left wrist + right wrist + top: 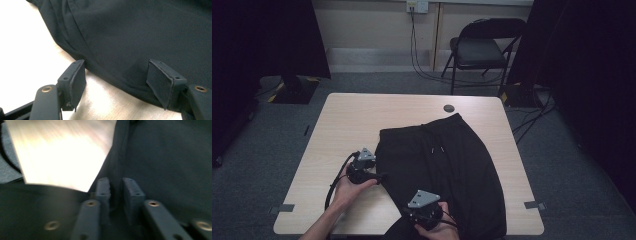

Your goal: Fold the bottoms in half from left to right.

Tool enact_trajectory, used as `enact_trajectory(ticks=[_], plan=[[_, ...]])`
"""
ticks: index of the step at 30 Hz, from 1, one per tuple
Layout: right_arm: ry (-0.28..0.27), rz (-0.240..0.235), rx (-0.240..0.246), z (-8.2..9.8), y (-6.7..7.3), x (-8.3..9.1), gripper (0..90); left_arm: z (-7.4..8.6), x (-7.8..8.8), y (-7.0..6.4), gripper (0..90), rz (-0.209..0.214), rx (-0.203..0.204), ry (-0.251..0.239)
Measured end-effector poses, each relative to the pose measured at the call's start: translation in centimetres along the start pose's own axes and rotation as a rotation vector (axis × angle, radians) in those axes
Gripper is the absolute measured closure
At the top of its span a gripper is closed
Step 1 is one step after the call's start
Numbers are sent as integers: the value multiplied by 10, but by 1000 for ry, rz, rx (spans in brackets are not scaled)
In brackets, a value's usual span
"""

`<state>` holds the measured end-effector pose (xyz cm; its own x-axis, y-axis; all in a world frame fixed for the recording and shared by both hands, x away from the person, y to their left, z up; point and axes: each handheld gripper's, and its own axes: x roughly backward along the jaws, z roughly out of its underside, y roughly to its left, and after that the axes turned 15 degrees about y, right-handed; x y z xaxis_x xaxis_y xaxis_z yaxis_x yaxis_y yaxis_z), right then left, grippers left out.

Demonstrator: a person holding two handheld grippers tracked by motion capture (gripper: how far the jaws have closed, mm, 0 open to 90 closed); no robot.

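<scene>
Shorts (447, 170): left gripper (117, 82) gapes released at their hem, right gripper (115, 192) looks nearly clenched on a fold, so pinch both layers before lifting.

A recording lab: black curtains (267, 35), lone folding chair (482, 47).

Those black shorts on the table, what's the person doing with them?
A person works on the black shorts lying on the wooden table, a gripper in each hand. The left gripper sits at the shorts' edge with its jaws wide apart, pinching nothing. The right gripper is over the fabric near the table's front edge, jaws narrow; its view is blurred.
</scene>
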<state>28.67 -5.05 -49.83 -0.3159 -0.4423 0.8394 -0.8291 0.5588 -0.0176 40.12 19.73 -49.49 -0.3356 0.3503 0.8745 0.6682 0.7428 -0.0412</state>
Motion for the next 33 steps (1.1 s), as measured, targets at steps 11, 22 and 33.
enact_trajectory(ticks=[11, 22, 33], plan=[[-31, -66, 10, -24, 4, -20, 851, 4, 9, 13, 314, 4, 70, -43], [-32, -107, 41, -15, 23, -14, 870, 1, 2, 24, 367, -13, 104, -27], [-32, -120, 34, -25, 22, -21, 871, -18, -10, 21, 798, -8, 86, -46]])
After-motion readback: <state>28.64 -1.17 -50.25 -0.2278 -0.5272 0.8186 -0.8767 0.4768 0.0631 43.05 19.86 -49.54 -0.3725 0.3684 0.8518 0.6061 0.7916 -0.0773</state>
